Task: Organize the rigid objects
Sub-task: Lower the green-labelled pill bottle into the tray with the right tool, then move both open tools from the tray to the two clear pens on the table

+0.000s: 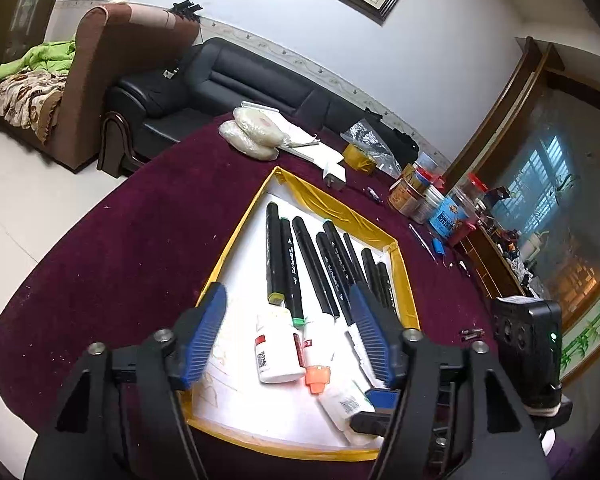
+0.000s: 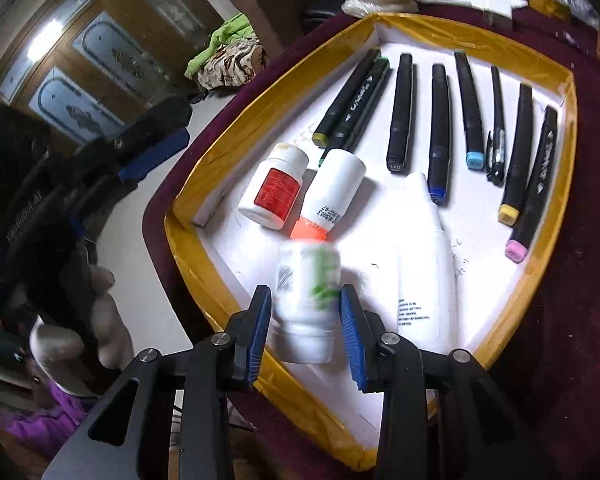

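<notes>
My right gripper (image 2: 305, 314) pinches the green-label bottle (image 2: 306, 300), low centre of the right wrist frame, over the tray's (image 2: 228, 136) near edge; it's blurred, small, white, capped. I judge I should lay it beside the red-label bottle (image 2: 274, 190), clear of the markers (image 2: 400, 116). My left gripper (image 1: 288, 334) hangs spread wide, holding nothing.

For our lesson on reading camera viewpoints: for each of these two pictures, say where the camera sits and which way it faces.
Left wrist: sits on the left gripper, open, looking down along the tray toward the sofa.
Right wrist: sits on the right gripper, looking across the tray from another side; a blurred white bottle sits between its fingers; the person's gloved hand shows.
Shared: the tray, the black markers, the white bottles.
</notes>
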The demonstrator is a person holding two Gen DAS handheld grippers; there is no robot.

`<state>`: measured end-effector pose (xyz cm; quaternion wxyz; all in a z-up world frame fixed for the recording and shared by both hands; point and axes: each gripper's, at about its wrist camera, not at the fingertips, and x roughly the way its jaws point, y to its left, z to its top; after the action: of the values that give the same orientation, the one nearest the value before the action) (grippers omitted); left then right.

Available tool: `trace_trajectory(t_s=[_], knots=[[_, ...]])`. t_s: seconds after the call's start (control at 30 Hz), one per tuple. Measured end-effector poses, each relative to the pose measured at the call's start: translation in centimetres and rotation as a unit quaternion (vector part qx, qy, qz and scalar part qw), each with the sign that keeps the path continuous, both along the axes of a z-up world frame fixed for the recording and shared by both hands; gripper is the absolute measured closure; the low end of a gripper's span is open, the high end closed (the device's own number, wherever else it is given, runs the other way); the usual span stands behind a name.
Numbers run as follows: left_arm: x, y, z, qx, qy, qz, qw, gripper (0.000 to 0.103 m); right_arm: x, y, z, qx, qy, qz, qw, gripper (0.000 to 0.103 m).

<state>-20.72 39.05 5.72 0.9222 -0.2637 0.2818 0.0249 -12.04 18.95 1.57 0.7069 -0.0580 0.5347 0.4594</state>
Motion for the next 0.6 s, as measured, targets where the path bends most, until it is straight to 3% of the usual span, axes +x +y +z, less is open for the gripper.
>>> trace_trajectory(t_s=[0.17,0.37,0.47,0.6], knots=[[-0.3,-0.3,0.6,-0.001,-0.001,0.004,1.0000,0.035,-0.4,-3.5,1.8,0.036,-0.024,-0.018,0.999,0.066],[0.4,-2.7,1.8,0.014,-0.002,-0.020,0.9997,0.035,1.6,-12.0,2.4,0.058,-0.047,-0.119,0.990,0.062],[1.0,-5.2,2.5,0.033,-0.003,-0.050,0.9982,0.035,2.9,-17.4,2.1,0.053,-0.063,-0.190,0.978,0.062],[2.4,-9.1,3.4,0.066,-0.001,-0.097,0.9931,0.035,4.4,-24.7,2.1,0.019,-0.097,-0.298,0.950,0.062]])
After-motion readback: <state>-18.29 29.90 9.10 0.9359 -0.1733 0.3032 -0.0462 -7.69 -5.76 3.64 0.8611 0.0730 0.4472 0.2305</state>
